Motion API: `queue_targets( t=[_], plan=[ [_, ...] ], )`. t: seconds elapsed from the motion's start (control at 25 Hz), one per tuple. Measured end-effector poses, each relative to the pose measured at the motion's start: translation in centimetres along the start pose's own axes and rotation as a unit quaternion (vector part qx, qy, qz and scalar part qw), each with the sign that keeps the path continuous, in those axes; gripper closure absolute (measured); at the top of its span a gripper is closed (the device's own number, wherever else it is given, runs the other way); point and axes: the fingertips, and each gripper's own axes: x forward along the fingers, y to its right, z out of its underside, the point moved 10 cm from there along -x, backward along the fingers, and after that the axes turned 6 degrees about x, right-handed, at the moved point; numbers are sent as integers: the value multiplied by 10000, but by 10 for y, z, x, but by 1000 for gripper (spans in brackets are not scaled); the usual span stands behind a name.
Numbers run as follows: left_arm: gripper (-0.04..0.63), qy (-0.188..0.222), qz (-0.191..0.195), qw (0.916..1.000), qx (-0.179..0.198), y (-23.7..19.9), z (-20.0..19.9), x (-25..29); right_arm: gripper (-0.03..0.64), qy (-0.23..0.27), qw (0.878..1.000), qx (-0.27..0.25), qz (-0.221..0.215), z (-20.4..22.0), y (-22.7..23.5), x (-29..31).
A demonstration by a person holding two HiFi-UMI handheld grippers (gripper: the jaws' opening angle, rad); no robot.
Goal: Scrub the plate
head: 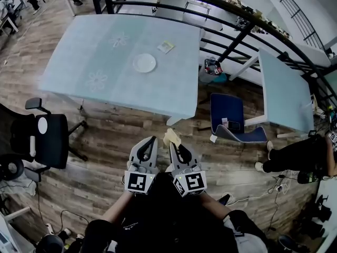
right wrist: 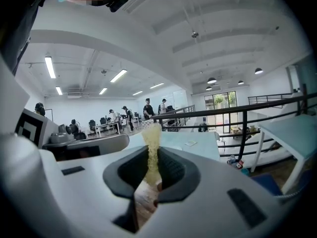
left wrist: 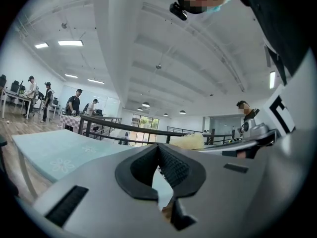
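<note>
A white plate (head: 144, 63) lies near the middle of the pale blue table (head: 89, 51), far ahead of both grippers. I hold the two grippers side by side close to my body, over the wooden floor. My right gripper (head: 178, 147) (right wrist: 153, 157) is shut on a thin yellow sponge (head: 171, 137) (right wrist: 152, 142) that sticks out past its jaws. The left gripper (head: 151, 143) (left wrist: 159, 150) is shut with nothing between its pads. In the left gripper view the sponge (left wrist: 188, 142) shows to the right, and the table (left wrist: 54, 148) lies ahead to the left.
A small packet (head: 165, 47) lies on the table beyond the plate. A black office chair (head: 47, 138) stands to the left, a blue chair (head: 231, 117) to the right. A second table (head: 281, 91), a black railing (head: 237, 15) and a seated person (head: 305, 157) are at the right.
</note>
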Motion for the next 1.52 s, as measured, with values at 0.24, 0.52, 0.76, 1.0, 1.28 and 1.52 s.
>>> queue_targets(
  t=[0.24,0.52,0.76,1.0,1.28,1.52],
  plan=[
    [586,6,22,10000,43,-18,0,4,566,52,9998,58,202,-1,-3,16],
    [586,-45,35,9999,158,-29,5,24,566,68,9994,325,140,-1,9,34],
    [586,-122,-164,9996,170,-47,-4,39,566,7,9996,213,-177,-15,11,71],
    [586,-179,-195,9995,193,-75,-3,76,566,-142,9991,291,-264,-25,25,119],
    [586,-168,-291,9994,84,-97,-10,126,566,-204,9987,373,-269,-47,55,167],
    [586,-151,-473,9987,102,-107,-12,148,566,-255,9977,304,-541,-56,64,196]
  ],
)
